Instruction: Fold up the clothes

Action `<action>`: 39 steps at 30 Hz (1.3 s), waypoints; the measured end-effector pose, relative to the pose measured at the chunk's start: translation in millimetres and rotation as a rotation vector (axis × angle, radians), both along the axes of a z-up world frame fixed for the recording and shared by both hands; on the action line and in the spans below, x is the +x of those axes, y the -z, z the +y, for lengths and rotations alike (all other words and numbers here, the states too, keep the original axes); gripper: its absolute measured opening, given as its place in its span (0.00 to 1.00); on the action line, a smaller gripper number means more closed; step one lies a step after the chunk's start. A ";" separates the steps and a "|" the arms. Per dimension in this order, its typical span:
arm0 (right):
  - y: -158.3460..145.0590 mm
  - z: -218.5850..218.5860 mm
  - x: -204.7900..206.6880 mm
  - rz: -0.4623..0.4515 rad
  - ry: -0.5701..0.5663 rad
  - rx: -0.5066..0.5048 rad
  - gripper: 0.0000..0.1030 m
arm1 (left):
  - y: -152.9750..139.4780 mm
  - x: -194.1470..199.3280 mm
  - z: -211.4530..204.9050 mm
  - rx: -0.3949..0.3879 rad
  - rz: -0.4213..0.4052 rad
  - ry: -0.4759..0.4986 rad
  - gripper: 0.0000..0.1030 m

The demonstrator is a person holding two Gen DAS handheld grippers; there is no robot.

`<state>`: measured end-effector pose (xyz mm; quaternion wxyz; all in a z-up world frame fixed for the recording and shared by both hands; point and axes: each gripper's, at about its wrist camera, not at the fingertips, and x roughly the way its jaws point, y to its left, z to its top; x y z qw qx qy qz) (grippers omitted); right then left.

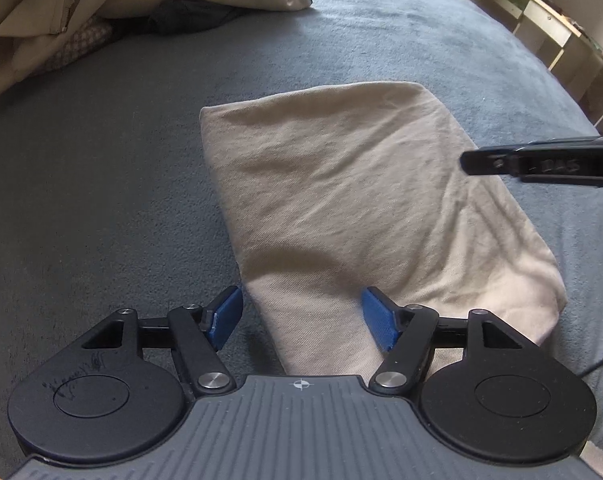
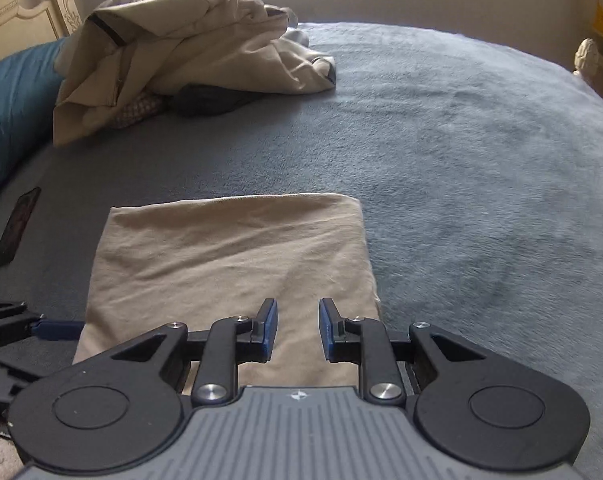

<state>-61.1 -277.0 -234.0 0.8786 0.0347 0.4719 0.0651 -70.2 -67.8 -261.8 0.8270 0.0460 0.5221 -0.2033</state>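
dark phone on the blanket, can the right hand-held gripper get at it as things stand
Probably not directly: the phone lies far left, beyond the folded beige cloth and left hand-held gripper; the right hand-held gripper must cross both.

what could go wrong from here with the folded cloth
1. Both grippers, left and right, are open at the near edge of the folded cloth; a pinch there might catch only the top layer and pull the fold apart.
2. The blanket is plush, so fingers might snag it too.
3. Sliding the cloth left might hit the phone.
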 end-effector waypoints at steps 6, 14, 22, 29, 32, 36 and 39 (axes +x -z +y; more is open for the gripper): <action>18.3 -7.5 12.9 0.074 0.007 0.013 0.23 | -0.9 2.9 -0.6 0.007 0.028 -0.019 0.67; -0.9 -15.2 57.0 0.002 0.051 0.060 0.23 | -3.4 1.5 -6.1 0.035 0.037 -0.034 0.67; 28.1 -13.4 65.2 0.051 0.054 0.043 0.23 | -17.3 -3.3 -7.5 0.057 -0.025 -0.032 0.66; 30.4 -12.7 61.8 0.034 0.069 0.047 0.23 | -47.3 -12.2 -4.6 0.063 -0.162 -0.042 0.64; 30.7 -13.5 60.0 0.026 0.069 0.049 0.23 | -59.7 -11.2 -10.5 0.062 -0.230 -0.023 0.64; 31.6 -13.8 57.8 0.019 0.065 0.051 0.23 | -61.7 4.6 -33.4 0.043 -0.261 0.050 0.64; 31.9 -14.4 56.5 0.015 0.060 0.052 0.23 | -48.3 24.0 -48.2 0.029 -0.215 0.070 0.55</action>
